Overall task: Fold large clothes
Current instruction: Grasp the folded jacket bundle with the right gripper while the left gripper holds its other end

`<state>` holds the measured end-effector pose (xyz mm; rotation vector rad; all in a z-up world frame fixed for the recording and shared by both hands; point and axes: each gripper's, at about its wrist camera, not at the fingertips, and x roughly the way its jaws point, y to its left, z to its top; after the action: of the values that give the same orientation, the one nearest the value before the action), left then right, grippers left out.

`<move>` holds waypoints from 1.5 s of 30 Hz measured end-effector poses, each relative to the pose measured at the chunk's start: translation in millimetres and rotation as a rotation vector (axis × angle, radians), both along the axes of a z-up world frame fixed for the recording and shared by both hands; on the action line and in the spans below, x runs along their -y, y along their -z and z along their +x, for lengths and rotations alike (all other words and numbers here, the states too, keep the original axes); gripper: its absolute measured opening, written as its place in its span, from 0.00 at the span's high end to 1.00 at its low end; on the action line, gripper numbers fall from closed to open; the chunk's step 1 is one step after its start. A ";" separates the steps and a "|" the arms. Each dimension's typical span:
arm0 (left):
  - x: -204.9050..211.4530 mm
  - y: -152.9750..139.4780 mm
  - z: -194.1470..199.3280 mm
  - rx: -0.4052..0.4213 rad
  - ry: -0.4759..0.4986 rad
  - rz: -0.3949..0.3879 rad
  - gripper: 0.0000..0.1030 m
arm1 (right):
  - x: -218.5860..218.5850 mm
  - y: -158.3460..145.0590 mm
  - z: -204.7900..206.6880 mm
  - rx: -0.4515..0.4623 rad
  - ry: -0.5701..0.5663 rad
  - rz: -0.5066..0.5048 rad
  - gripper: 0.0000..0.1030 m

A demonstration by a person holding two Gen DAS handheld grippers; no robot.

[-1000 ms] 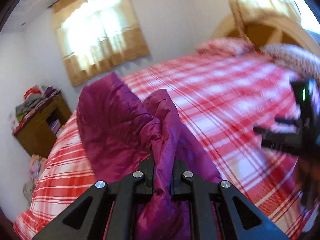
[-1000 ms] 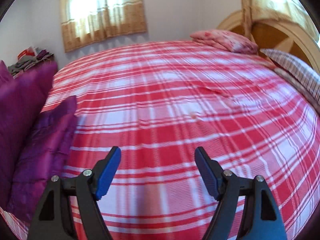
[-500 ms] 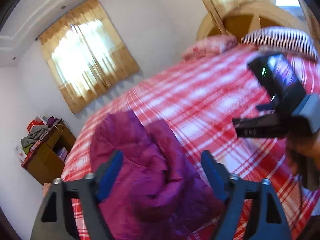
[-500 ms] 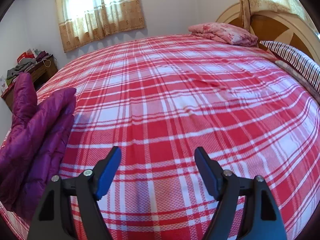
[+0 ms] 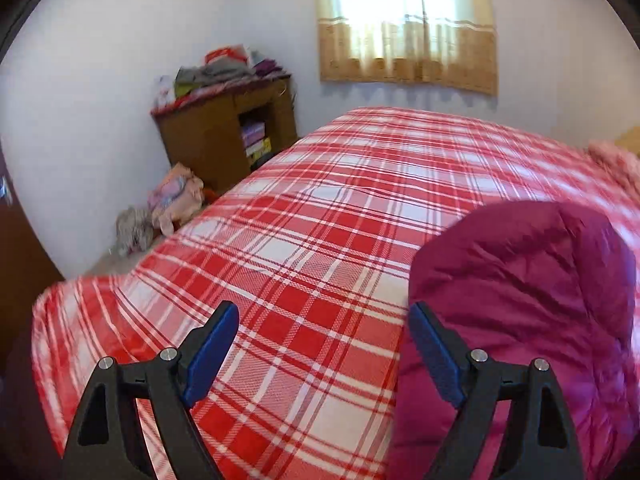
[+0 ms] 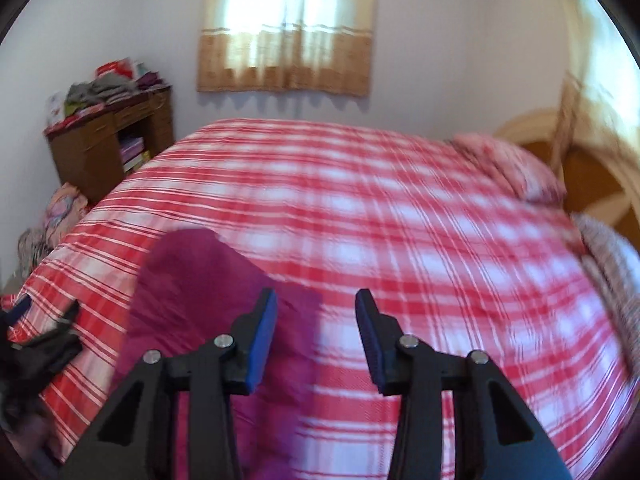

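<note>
A magenta quilted jacket [image 5: 520, 304] lies bunched on the red-and-white plaid bed [image 5: 320, 216], at the right of the left wrist view. My left gripper [image 5: 322, 354] is open and empty over the bedspread, its right finger beside the jacket's edge. In the right wrist view the jacket [image 6: 200, 300] lies low left on the bed [image 6: 400, 220]. My right gripper [image 6: 316, 338] is open and empty above the jacket's right edge. The left gripper also shows at the left edge of the right wrist view [image 6: 36, 336].
A brown wooden cabinet [image 5: 224, 132] piled with clothes stands by the wall left of the bed. Clothes lie heaped on the floor [image 5: 168, 208] beside it. Pillows [image 6: 516, 164] and a wooden headboard [image 6: 592, 168] are at the right. A curtained window [image 6: 288, 28] is on the far wall.
My left gripper opened and let go of the jacket, then swung left so the jacket lies at its right. My right gripper stayed open and turned left toward the jacket.
</note>
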<state>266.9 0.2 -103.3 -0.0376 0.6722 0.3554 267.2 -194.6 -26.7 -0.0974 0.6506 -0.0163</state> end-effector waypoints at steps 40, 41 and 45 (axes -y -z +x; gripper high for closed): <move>94.4 81.3 76.7 -0.098 0.151 0.004 0.08 | 20.7 160.3 43.8 -0.055 0.130 0.178 0.61; 94.3 82.0 76.7 -0.099 0.149 0.005 0.07 | 20.7 160.8 43.7 -0.056 0.131 0.179 0.61; 96.1 84.8 77.1 -0.100 0.144 0.019 0.07 | 22.4 163.5 44.9 -0.061 0.131 0.184 0.61</move>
<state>344.1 -95.9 -188.1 0.0466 0.7660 0.2257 312.1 -217.0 -190.2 0.1225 0.7160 -0.0794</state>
